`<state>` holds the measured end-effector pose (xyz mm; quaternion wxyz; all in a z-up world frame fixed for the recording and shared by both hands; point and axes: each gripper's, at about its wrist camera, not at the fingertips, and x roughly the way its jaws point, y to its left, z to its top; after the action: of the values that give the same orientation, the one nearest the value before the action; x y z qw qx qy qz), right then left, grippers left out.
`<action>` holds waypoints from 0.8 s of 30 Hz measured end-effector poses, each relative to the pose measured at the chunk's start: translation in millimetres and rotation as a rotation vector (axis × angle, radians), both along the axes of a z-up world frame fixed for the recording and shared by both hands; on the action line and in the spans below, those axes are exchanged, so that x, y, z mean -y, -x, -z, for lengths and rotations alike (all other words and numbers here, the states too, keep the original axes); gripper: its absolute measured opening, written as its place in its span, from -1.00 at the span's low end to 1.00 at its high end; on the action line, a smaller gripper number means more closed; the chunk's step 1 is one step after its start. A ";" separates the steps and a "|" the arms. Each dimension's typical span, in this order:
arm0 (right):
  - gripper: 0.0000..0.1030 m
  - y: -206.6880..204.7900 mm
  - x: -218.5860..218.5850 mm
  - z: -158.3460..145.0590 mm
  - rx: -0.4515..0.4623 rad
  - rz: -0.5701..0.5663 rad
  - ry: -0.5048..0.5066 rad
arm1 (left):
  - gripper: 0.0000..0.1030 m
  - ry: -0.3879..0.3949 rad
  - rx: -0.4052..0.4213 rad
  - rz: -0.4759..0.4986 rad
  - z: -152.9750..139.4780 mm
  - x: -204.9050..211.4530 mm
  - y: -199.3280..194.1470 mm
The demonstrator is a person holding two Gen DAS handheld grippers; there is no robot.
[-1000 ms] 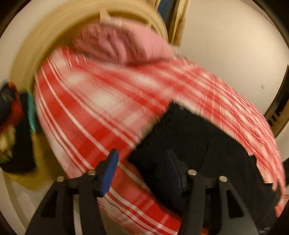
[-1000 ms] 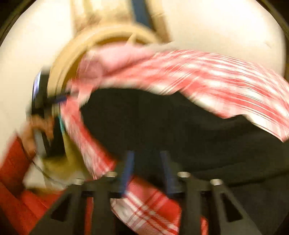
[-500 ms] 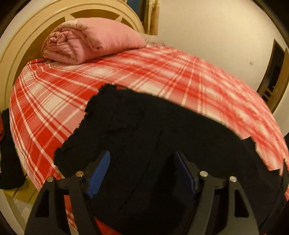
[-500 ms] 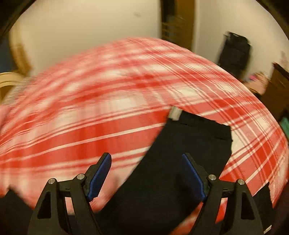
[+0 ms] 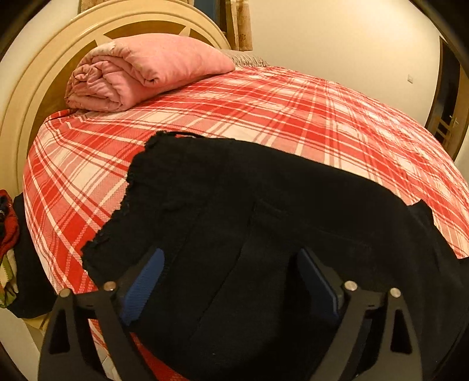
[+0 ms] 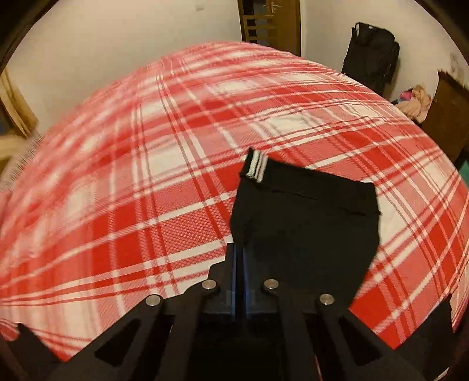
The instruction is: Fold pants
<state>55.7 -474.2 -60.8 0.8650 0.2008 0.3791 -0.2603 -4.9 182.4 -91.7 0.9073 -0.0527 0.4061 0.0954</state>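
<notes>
Black pants [image 5: 263,211] lie across the near side of the red plaid bed [image 5: 263,111]. In the left wrist view my left gripper [image 5: 231,281] is open just above the pants, its blue pads [image 5: 143,281] spread wide, holding nothing. In the right wrist view the waistband end of the pants [image 6: 307,211], with a white striped tag [image 6: 255,165], lies flat on the bed [image 6: 146,175]. My right gripper [image 6: 240,258] is shut at the left edge of the pants; the cloth edge meets the tips.
A rolled pink blanket [image 5: 140,70] lies by the cream headboard [image 5: 35,88]. Dark and red clothes [image 5: 11,243] hang at the bed's left edge. A black bag [image 6: 369,58], a wooden door [image 6: 269,20] and a brown cabinet [image 6: 445,117] stand beyond the bed.
My right gripper swung to the waistband end and has closed from open at the pants' edge. My left gripper stays open and has settled over the pants.
</notes>
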 end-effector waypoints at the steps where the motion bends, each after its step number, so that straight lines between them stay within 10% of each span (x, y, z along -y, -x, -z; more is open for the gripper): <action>1: -0.93 12.1 -1.0 -7.6 0.042 -0.010 -0.012 | 0.86 -0.001 -0.003 0.002 -0.2 0.1 -0.1; 11: -0.94 174.0 -12.3 -66.3 0.352 0.034 -0.043 | 0.88 0.026 -0.007 0.011 -1.0 -2.3 -0.3; 24: -0.94 256.5 -1.1 29.6 0.273 0.234 -0.230 | 0.89 0.045 -0.010 0.038 -1.3 -5.2 -2.3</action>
<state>-200.8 -473.1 -90.4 0.8436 0.3741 0.2597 -0.2846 -2.7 187.6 -90.4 0.9055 -0.0649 0.4136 0.0695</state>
